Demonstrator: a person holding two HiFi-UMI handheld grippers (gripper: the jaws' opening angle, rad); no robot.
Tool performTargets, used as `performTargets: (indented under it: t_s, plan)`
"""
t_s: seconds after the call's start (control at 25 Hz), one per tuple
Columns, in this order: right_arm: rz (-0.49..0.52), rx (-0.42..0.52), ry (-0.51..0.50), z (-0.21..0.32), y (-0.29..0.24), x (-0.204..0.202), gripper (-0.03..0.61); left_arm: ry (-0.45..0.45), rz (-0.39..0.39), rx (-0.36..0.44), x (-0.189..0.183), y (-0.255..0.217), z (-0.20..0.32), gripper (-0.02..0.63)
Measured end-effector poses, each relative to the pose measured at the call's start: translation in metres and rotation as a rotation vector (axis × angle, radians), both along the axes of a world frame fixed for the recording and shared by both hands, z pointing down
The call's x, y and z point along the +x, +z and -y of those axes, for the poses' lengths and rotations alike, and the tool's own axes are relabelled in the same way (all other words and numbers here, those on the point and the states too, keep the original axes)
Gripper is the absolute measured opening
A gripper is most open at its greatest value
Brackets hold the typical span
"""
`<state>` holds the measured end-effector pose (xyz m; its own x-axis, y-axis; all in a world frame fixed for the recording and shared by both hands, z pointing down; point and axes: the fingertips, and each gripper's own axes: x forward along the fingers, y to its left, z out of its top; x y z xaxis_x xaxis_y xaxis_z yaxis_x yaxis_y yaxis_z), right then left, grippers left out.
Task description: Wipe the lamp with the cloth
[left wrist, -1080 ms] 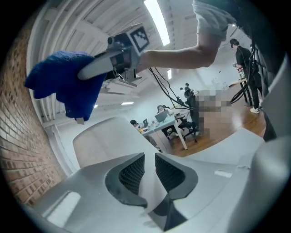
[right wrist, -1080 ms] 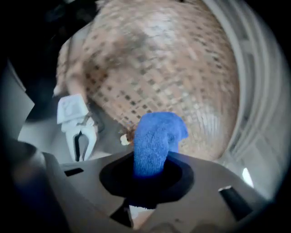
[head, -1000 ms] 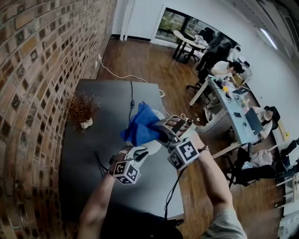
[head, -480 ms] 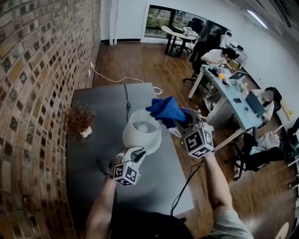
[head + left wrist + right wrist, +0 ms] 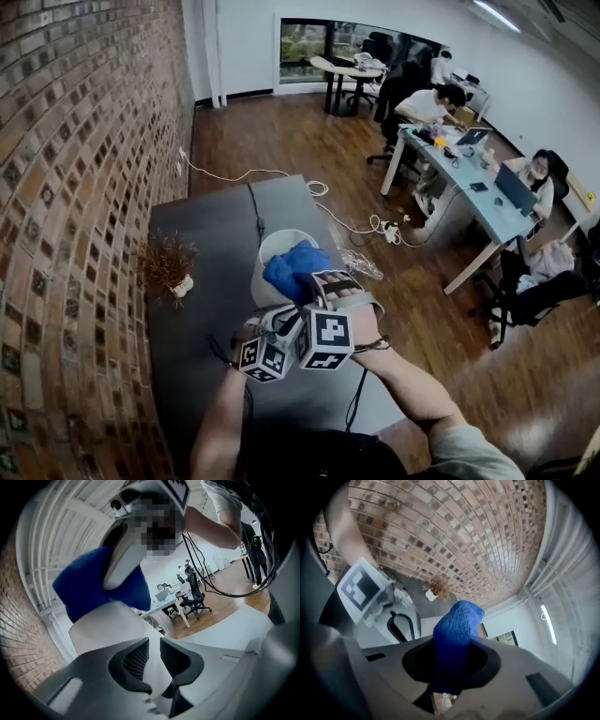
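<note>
The lamp's white shade (image 5: pixel 267 247) stands on the dark table (image 5: pixel 202 225). My left gripper (image 5: pixel 281 317) is shut on the lamp low on its near side; in the left gripper view the white shade (image 5: pixel 108 625) runs between the nearly closed pads of that gripper (image 5: pixel 153 656). My right gripper (image 5: pixel 314 283) is shut on the blue cloth (image 5: pixel 292 267) and presses it against the near right top of the shade. The right gripper view shows the cloth (image 5: pixel 457 625) bunched between the jaws of that gripper (image 5: pixel 452 667). From below, the cloth (image 5: pixel 79 590) covers the shade's upper edge.
A brick wall (image 5: pixel 75 187) runs along the table's left side. A small dried plant in a white pot (image 5: pixel 172 265) stands left of the lamp. A black cable (image 5: pixel 256 208) crosses the far tabletop. Beyond the right edge are wooden floor, floor cables (image 5: pixel 366 230) and desks with seated people (image 5: pixel 469 178).
The right gripper swung the cloth from up and right of the shade down onto its near top edge, rolling as it came. The left gripper kept its hold low on the lamp.
</note>
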<state>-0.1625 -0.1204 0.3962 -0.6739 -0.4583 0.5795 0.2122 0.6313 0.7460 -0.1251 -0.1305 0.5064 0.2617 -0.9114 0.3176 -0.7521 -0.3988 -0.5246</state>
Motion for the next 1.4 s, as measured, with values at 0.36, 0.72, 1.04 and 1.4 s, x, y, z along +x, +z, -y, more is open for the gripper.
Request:
performTargets:
  t_s: [0.36,0.72,1.04,1.4]
  plan:
    - [0.866,-0.640,0.250,0.083,-0.070,0.124,0.097,-0.135,-0.335,0.119,-0.007,-0.148,0.003,0.080]
    - [0.831,-0.811,0.447,0.079,0.033,0.207,0.097,-0.377,-0.405,-0.415,-0.006,-0.085,0.065,0.051]
    - [0.766,-0.940,0.480,0.059,0.082,0.223,0.097,-0.069,-0.174,-0.281,0.024,-0.084,0.021,0.064]
    - [0.640,-0.995,0.474,0.041,0.115,0.208,0.097,0.457,0.009,-0.720,-0.030,-0.071,-0.066,0.072]
